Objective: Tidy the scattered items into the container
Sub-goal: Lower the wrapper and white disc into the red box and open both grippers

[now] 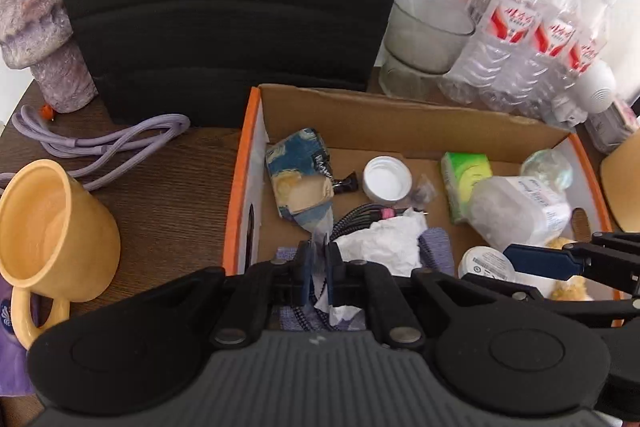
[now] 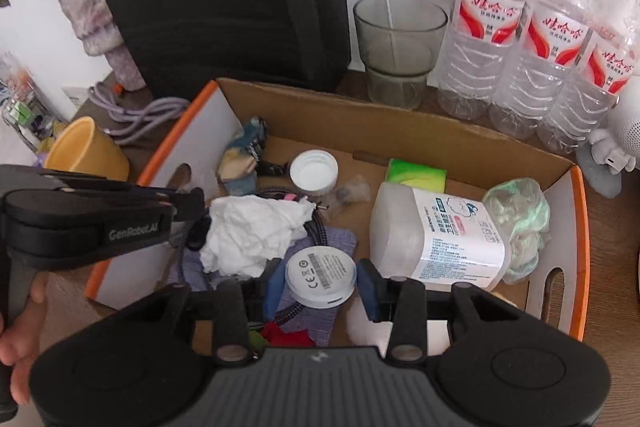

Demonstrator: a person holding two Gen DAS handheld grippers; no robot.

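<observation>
The box (image 2: 400, 139) is brown cardboard, dull and a bit rough, with smooth white and orange sides. The surface (image 1: 168, 187) looks like dark wood with lines in it. The tissue (image 2: 248, 235) is soft, crumpled white paper. The water bottles (image 2: 484, 19) are clear, shiny plastic (with glossy red labels). The cup (image 1: 52, 227) is smooth and yellow, maybe ceramic. Each claw (image 2: 318, 285) is matt black plastic.

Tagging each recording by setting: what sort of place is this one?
Probably a home desk or side table: a wood-grain tabletop with a yellow mug, bottled water, and a cardboard box of household odds and ends.
</observation>
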